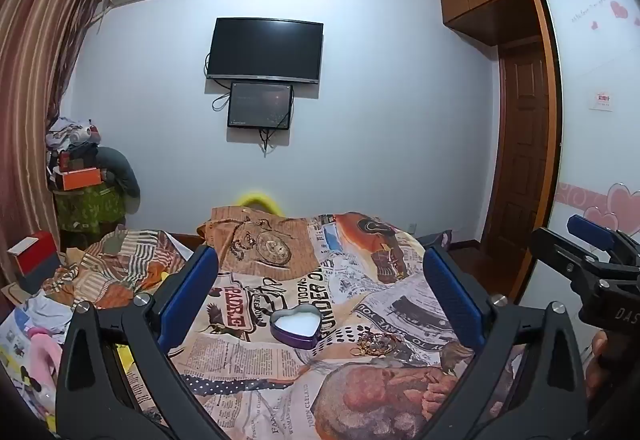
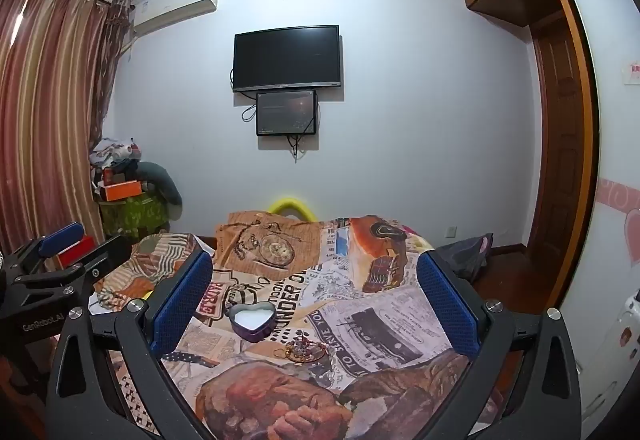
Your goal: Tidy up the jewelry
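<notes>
I find both claws spread wide and empty above the bed: left gripper (image 1: 320,292), right gripper (image 2: 316,300). The heart-shaped tin (image 1: 296,324) sits open on the printed bedspread (image 1: 360,280), between the fingers and clear of them. The jewelry pile (image 1: 374,344) lies just beside the tin, on its near right. I cannot tell whether the two touch.

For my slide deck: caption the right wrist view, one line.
Open right gripper faces a heart-shaped tin and jewelry pile on a newsprint bedspread.
</notes>
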The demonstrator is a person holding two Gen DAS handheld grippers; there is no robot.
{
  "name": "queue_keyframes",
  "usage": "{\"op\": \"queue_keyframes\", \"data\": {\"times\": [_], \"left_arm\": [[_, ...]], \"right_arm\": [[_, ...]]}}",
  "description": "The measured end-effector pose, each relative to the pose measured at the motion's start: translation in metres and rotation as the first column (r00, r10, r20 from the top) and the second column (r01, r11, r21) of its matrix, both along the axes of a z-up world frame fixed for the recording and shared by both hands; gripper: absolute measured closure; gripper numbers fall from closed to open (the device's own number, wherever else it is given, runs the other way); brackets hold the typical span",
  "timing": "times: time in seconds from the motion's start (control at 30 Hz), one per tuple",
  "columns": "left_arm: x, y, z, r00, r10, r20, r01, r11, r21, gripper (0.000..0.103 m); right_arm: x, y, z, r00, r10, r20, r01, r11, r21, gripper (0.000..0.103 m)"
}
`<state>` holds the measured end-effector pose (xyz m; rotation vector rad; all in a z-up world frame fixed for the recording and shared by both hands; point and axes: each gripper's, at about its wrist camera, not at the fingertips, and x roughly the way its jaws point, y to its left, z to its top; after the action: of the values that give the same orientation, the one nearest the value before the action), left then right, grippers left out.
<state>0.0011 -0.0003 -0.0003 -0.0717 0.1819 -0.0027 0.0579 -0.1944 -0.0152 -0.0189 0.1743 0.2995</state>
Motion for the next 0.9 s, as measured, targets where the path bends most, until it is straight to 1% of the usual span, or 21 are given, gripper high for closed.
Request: {"op": "queue_keyframes", "data": {"times": [0.03,0.07,0.1,0.27,0.3,0.6,0.63,0.9], "left_arm": [[0.001,0.0,0.0,1.0,-0.003,-0.004,0.003,1.0,0.001,0.0],[-0.004,-0.003,0.002,1.0,0.0,0.013,0.0,1.0,0.008,0.0],[-0.001,0.004,0.002,1.0,0.0,0.001,0.0,1.0,-0.018,0.0],[-0.001,0.009,0.005,1.0,0.002,-0.003,-0.002,1.0,-0.028,0.0],[0.002,0.004,0.0,1.0,0.009,0.002,-0.009,1.0,-0.019,0.0],[0.009,0.002,-0.002,1.0,0.011,-0.004,-0.011,1.0,-0.009,0.0],[0.002,0.003,-0.002,1.0,0.01,0.002,-0.01,1.0,-0.009,0.0],[0.004,0.003,-0.004,1.0,0.005,-0.006,-0.005,1.0,-0.008,0.0]], "right_arm": [[0.0,0.0,0.0,1.0,0.0,-0.003,0.0,1.0,-0.001,0.002],[0.0,0.0,0.0,1.0,0.001,0.001,-0.001,1.0,0.0,0.002],[0.0,-0.001,0.0,1.0,0.001,0.001,-0.001,1.0,0.001,0.002],[0.0,0.0,0.0,1.0,0.004,0.002,-0.004,1.0,0.001,0.002],[0.0,-0.001,0.0,1.0,0.004,0.0,-0.004,1.0,0.002,0.002],[0.002,0.001,0.002,1.0,0.005,0.0,-0.005,1.0,0.004,0.001],[0.002,0.001,0.002,1.0,0.004,0.0,-0.004,1.0,0.004,0.001],[-0.001,-0.001,0.006,1.0,0.003,-0.002,-0.003,1.0,0.003,0.001]]}}
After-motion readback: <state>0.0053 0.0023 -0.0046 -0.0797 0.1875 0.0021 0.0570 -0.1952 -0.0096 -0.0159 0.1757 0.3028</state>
